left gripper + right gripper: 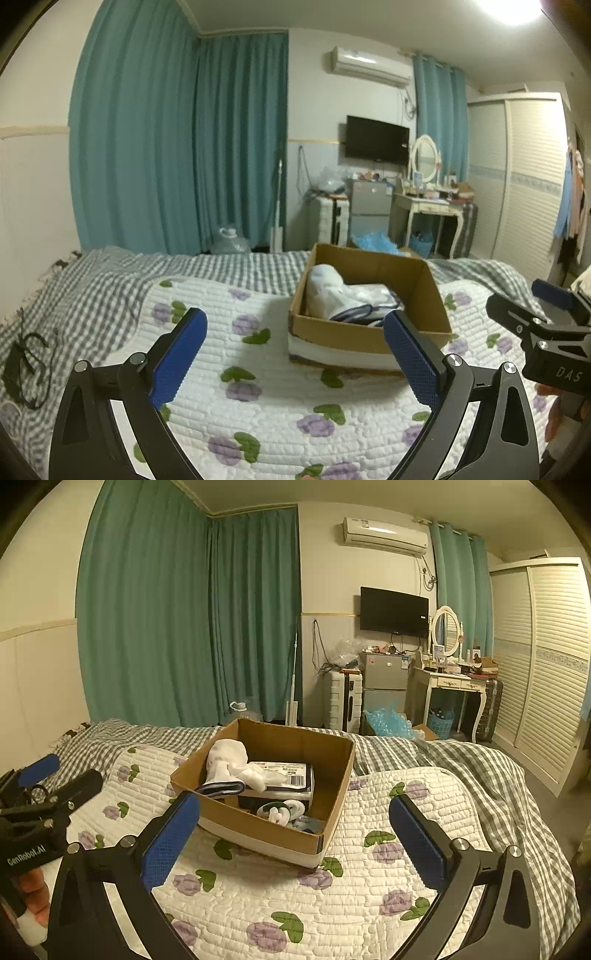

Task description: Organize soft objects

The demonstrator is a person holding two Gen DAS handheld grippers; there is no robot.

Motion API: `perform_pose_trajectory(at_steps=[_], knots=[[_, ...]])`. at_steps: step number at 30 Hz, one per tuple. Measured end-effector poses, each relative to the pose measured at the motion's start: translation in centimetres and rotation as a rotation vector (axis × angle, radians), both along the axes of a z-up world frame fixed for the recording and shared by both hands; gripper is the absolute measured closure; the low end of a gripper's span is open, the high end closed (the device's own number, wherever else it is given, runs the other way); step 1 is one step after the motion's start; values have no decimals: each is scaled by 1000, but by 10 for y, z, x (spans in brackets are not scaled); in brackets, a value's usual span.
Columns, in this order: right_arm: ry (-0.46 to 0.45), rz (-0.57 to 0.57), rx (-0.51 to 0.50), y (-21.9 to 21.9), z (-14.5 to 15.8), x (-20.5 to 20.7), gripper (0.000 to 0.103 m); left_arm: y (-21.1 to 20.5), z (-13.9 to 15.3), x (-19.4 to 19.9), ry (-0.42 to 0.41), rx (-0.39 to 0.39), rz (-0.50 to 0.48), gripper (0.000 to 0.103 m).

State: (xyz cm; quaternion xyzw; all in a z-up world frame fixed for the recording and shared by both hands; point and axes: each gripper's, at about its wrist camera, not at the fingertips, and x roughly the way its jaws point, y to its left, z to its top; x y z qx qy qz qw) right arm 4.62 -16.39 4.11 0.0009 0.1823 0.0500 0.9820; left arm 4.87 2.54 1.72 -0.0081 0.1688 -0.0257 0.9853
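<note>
An open cardboard box [332, 775] stands on the flowered quilt [332, 904] on the bed; it also shows in the left wrist view [428, 295]. Inside lie a white rolled cloth [227, 757], a dark-edged folded cloth [221, 788], a white packet with a barcode label [284, 775] and small rolled socks [282, 810]. My left gripper [295, 354] is open and empty, just short of the box's near left side. My right gripper [295, 834] is open and empty, in front of the box's near corner. Each gripper shows at the edge of the other's view.
A grey checked bedspread [461, 764] lies under the quilt. A black cord [29, 365] lies on the bed at the left. Beyond the bed are teal curtains [166, 627], a small fridge [384, 686], a dressing table [454, 683] and a louvred wardrobe [546, 664].
</note>
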Motion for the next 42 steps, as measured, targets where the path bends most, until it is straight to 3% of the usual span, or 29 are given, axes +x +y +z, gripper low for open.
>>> perform_pose_trajectory(at_steps=[42], knots=[[12,-3,-4,2,-8,3,0,1,-3,-2,7,15,7,5]])
